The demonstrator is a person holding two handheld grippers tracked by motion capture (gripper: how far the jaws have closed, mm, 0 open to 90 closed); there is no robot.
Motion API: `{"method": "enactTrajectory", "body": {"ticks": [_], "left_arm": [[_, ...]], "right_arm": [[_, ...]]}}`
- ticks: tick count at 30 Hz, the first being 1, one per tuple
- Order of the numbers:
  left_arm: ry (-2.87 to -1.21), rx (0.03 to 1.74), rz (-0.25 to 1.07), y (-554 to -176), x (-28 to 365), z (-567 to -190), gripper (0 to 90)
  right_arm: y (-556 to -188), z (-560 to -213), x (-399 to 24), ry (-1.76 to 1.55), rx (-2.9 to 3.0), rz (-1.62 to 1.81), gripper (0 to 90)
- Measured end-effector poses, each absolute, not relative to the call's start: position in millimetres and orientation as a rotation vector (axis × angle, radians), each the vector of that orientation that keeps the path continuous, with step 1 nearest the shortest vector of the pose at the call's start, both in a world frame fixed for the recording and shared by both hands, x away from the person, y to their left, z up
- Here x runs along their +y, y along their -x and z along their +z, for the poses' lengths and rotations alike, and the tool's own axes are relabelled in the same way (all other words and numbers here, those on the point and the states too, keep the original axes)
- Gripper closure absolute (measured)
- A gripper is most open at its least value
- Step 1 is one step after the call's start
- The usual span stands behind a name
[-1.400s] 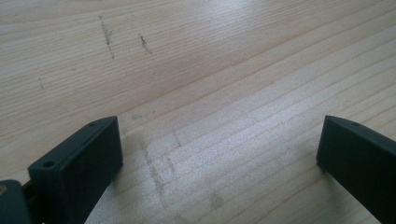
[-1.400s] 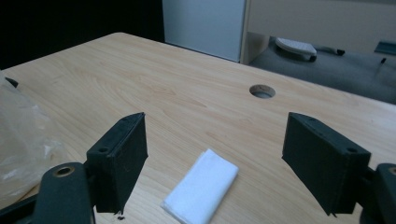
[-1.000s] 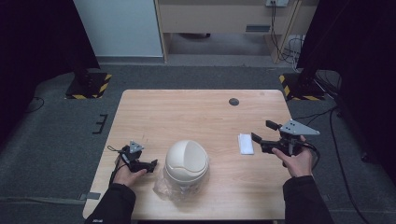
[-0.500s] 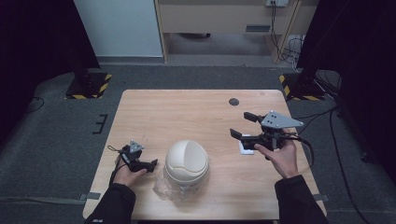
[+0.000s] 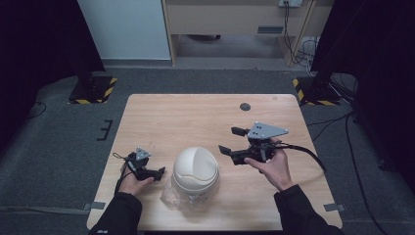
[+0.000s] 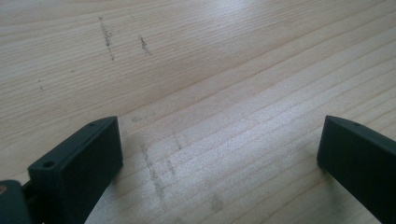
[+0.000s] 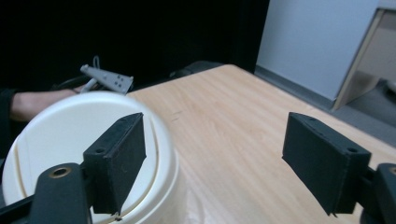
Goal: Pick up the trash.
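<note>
High view: white domed container [image 5: 195,170] sits near the front edge of the wooden surface [image 5: 195,117], roughly centred, on a crumpled bit of clear plastic [image 5: 171,197]. Left tool [image 5: 157,173] low on the surface just left of the container, close to it but apart, held in the left hand [image 5: 131,182]. Right tool [image 5: 232,140] to the right of the container, raised off the surface, jaws spread wide and pointing left toward it, nothing between them; grey plate [image 5: 266,130] on top, cable [image 5: 306,152] trailing right. Small dark round spot [image 5: 245,106] near the far edge of the surface.

Left gripper view: both black jaws far apart, released, bare wood grain between them with a few faint scuff marks [image 6: 107,37].

Right gripper view: jaws wide apart, released, empty. White container [image 7: 70,140] sits lower left, partly behind the left-hand jaw, ridged lid visible. Beyond it the other tool's grey plate [image 7: 105,78] and a dark sleeve [image 7: 7,105]. Surface runs to the upper right.
</note>
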State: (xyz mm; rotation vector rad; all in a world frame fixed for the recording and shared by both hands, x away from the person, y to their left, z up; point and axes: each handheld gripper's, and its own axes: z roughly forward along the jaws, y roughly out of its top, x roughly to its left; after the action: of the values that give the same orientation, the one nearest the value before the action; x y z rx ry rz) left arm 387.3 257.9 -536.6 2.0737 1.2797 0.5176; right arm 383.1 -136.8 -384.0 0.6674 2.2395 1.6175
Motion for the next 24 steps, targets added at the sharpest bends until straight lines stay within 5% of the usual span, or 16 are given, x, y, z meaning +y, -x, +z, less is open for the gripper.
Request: {"method": "enactTrajectory", "body": {"ticks": [24], "left_arm": [[-2.074,1.28,0.517,-387,258,-537,0.0]], "right_arm": [[-384,-430,-95,-0.675,2.434,1.459,23.8]]}}
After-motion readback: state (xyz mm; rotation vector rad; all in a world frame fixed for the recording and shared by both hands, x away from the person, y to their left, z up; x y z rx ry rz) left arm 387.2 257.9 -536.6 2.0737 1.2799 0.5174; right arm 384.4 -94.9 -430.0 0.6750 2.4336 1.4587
